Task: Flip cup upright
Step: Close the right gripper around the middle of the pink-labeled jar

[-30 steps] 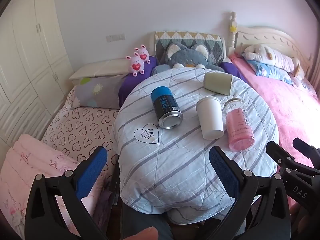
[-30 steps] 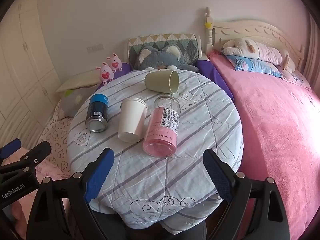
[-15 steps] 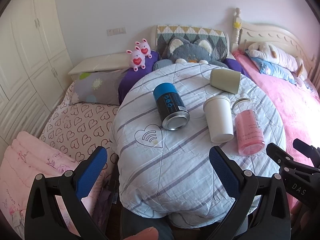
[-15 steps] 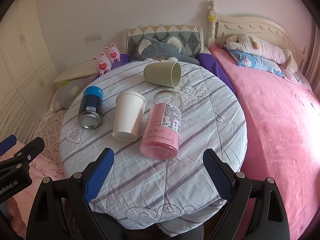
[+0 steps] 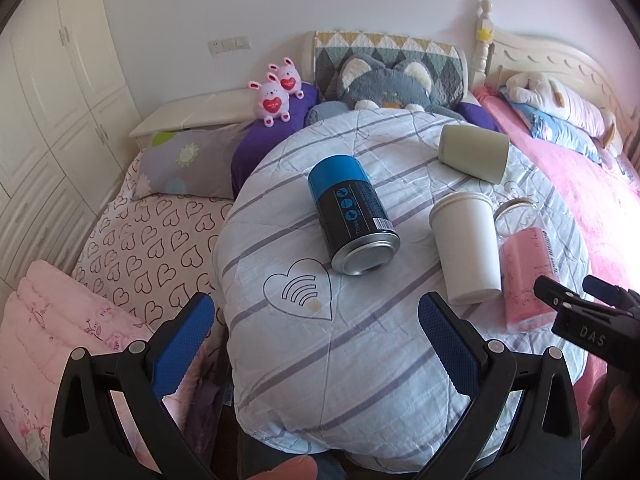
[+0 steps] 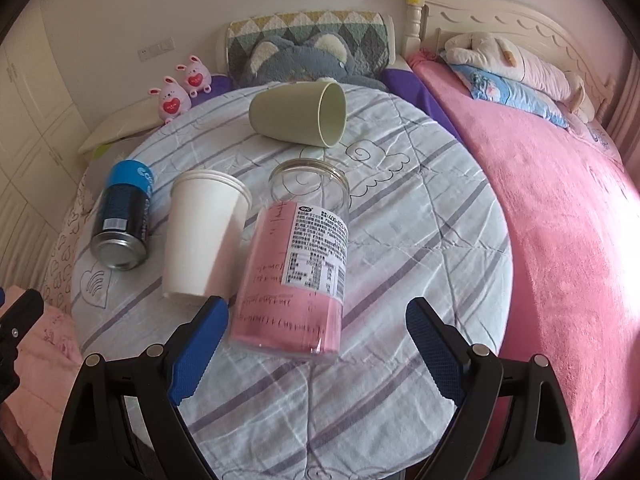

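**Four containers lie tipped on the round tabletop, both grippers wide and empty**

Four containers lie on their sides on the round tabletop covered in a pale striped quilted cloth (image 6: 420, 216): two cups, one can, one jar.

The sage-green plastic cup (image 6: 300, 114) lies at the far side, its open mouth turned to the right; the inside that shows is empty. The white paper cup (image 6: 202, 236) lies nearer, rim toward the far side and base toward the cameras, between the can and the jar; its inside is not visible. The blue-and-black metal can (image 5: 352, 216) lies to its left, its blue top pointing away and its silver base toward the cameras. The clear jar with a printed label (image 6: 296, 260) lies just right of the white cup, lidless, with pink contents filling the lower part and the neck end clear.

The left gripper (image 5: 312, 336) hovers near the tabletop's front edge, jaws spread wide, holding nothing. The right gripper (image 6: 316, 340) is likewise wide apart and empty, with the jar's base between its blue pads (image 6: 198, 350).

Two small pink plush bunnies (image 5: 278, 90) sit beyond the tabletop.
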`<state>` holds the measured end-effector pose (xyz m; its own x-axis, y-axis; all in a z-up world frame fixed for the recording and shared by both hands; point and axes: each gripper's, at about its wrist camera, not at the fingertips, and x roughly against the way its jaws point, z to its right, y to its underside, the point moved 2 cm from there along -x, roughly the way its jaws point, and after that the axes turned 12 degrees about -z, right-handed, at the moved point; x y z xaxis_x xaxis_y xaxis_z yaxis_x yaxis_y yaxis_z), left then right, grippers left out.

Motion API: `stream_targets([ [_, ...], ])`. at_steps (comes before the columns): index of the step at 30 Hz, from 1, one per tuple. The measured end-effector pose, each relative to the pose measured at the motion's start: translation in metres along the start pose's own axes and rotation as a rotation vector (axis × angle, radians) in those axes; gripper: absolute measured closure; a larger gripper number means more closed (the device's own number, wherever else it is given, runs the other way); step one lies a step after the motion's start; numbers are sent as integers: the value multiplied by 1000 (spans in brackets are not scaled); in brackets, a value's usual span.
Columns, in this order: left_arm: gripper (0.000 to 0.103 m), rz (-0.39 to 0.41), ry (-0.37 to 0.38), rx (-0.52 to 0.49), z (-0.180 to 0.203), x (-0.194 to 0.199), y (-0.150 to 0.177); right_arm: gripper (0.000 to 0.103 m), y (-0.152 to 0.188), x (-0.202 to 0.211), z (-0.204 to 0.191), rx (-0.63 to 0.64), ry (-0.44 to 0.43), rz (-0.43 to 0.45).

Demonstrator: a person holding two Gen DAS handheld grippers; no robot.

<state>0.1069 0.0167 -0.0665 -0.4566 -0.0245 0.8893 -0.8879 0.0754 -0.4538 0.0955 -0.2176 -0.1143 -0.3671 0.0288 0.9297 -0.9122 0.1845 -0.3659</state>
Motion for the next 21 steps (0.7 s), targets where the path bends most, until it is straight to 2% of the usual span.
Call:
stream_targets([
  [13, 0, -39, 1, -12, 6, -26, -12, 13, -28, -44, -7, 15, -25, -106],
  [14, 0, -40, 0, -12, 5, -27, -11, 14, -28, -48, -7, 13, -30, -113],
  [16, 0, -43, -1, -11, 5, -28, -12, 30, -30, -53, -5, 8, -38, -118],
  [17, 0, -44, -1, -10, 6, -29, -12, 33, -30, -55, -5, 6, -33, -121],
  [21, 0, -46, -1, -13, 7, -30, -11, 33, -35, -59, -2, 8, -34, -111],
])
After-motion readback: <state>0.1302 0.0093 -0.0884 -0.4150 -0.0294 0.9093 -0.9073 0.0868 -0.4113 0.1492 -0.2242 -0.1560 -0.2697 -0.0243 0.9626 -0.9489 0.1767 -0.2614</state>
